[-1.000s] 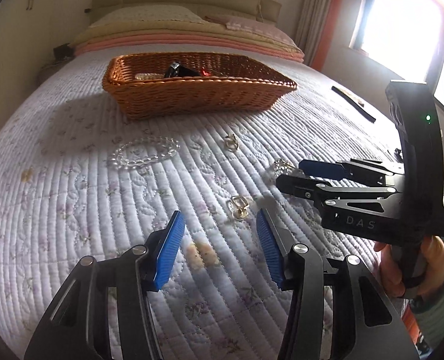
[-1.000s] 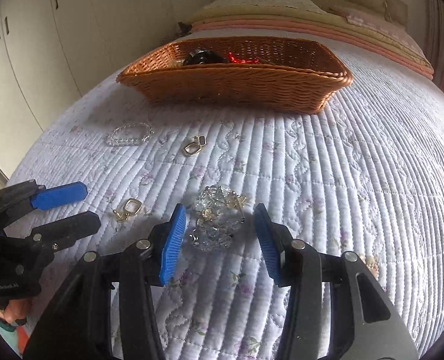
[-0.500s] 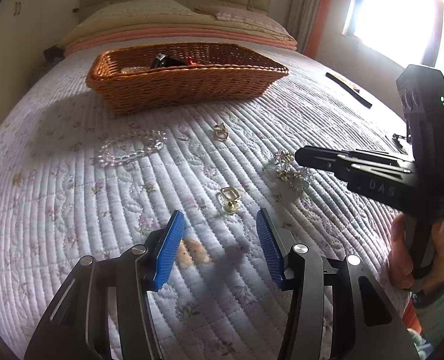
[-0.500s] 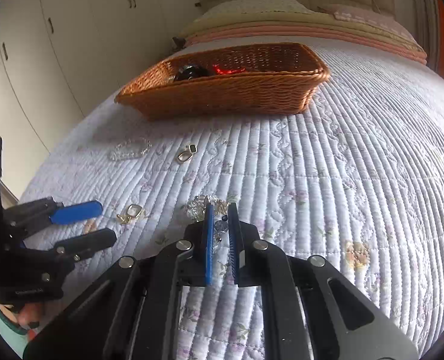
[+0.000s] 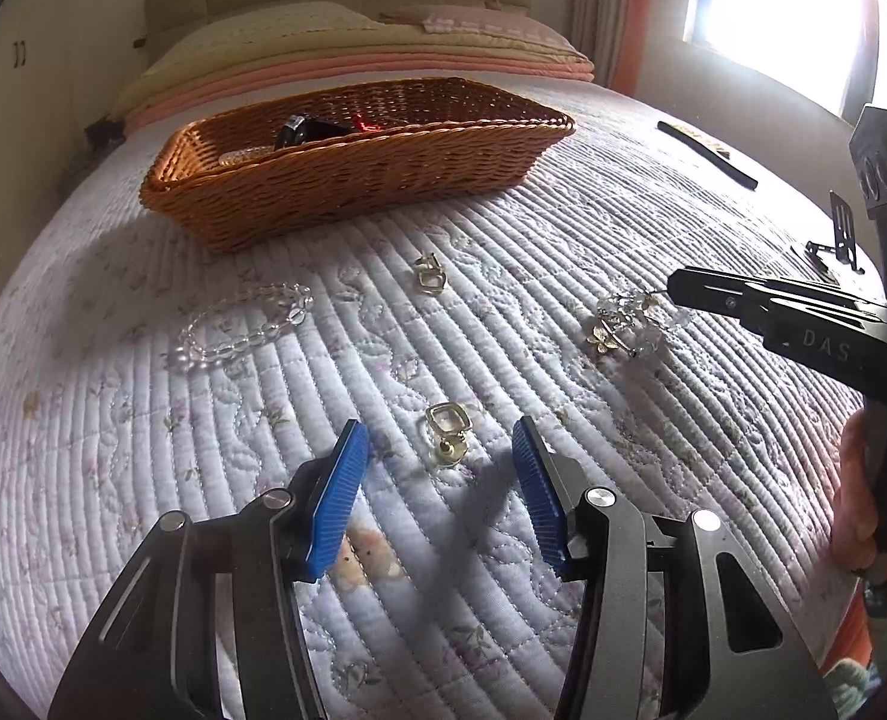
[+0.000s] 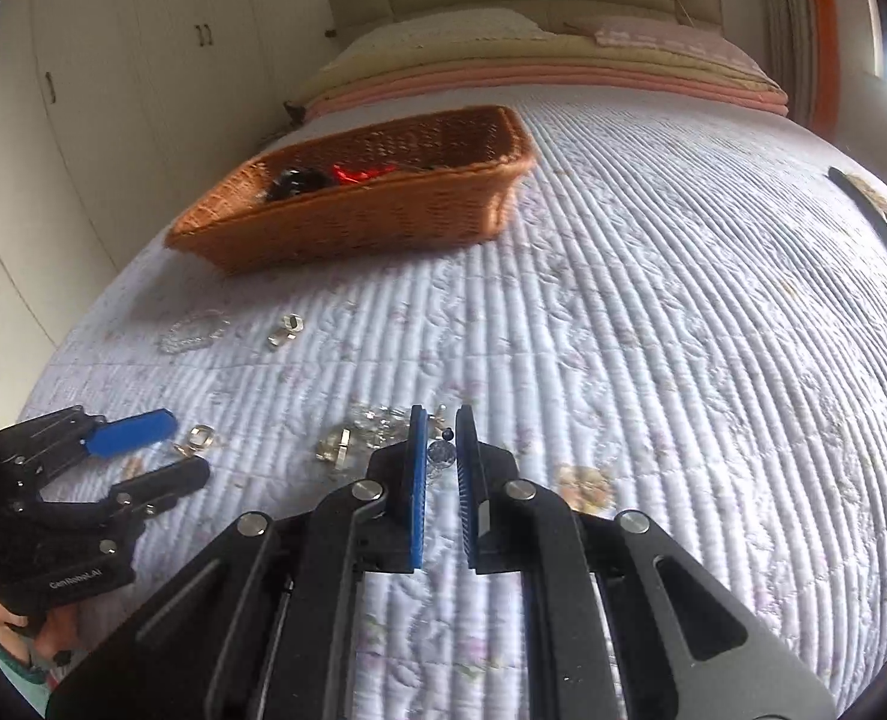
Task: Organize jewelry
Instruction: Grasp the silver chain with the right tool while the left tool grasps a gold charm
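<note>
Right gripper [image 6: 441,441] clamps my clear crystal bracelet with gold charms [image 6: 377,427]; left gripper [image 5: 440,468] stands half-wide above a gold square earring [image 5: 445,427].

- The letters "DAS" are seen in pale print on the black side of the right gripper [image 5: 680,290], in the left wrist view.
- A small white marking that seems to read "GenRobot.AI" is printed on the black body of the left gripper [image 6: 161,447], in the right wrist view; its letters are tiny and only partly made out.
- No other writing, number or sign can be read.
</note>
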Motion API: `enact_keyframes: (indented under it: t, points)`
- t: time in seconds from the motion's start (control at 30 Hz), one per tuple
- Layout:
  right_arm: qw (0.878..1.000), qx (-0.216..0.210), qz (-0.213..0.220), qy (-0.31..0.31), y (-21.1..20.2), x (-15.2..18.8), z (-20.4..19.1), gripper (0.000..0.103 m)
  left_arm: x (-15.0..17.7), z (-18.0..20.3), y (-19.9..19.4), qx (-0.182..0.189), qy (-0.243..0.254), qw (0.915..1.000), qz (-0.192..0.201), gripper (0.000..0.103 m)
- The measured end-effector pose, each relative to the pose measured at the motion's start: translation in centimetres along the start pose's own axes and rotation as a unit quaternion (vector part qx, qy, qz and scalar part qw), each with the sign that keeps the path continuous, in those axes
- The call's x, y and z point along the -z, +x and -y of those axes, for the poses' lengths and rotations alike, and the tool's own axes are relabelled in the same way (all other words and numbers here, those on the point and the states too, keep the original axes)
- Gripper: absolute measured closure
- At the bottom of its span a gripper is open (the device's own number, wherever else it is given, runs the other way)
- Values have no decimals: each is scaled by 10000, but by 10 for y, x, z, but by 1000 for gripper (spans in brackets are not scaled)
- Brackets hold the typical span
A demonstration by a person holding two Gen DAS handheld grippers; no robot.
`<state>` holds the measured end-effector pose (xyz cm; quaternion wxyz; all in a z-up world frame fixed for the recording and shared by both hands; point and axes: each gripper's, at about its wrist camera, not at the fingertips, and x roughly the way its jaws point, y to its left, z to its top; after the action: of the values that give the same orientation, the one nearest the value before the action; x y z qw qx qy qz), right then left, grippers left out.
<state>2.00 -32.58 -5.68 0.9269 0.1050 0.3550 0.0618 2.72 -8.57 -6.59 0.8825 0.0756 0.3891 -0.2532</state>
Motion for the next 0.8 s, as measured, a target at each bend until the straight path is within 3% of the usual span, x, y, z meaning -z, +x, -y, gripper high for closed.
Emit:
enact_keyframes:
  t: [0.17,0.2,0.23,0.3,0.5,0.63,0.7,0.73,0.8]
  points:
    - [9978,-556,-150,321,-2,0,18,91,0,-4,-2,112,-87,9999,32,55]
    - [9973,-625,-186,344,-2,0,19,76,0,-4,-2,116,-89,9999,36,55]
    - [9972,-630,-201,345,-2,-1,18,55,0,-4,-2,119,-90,9999,39,55]
    - [9984,-481,-165,267,-1,-2,16,46,0,-5,-2,119,-90,9999,38,55]
    - [9974,-188,-633,-284,25,-9,3,46,2,-8,-4,252,-193,9995,78,55]
    - [9940,219,-571,-908,26,-2,-20,68,1,-9,-5,267,-220,9994,81,55]
    - [9937,250,-538,-955,25,0,-23,72,0,-6,-4,193,-168,9996,67,55]
    - [9939,218,-528,-944,25,1,-24,79,0,-3,-3,120,-119,9998,67,56]
    - [9945,16,-539,-897,24,1,-25,89,0,0,-3,-23,-47,10000,82,79]
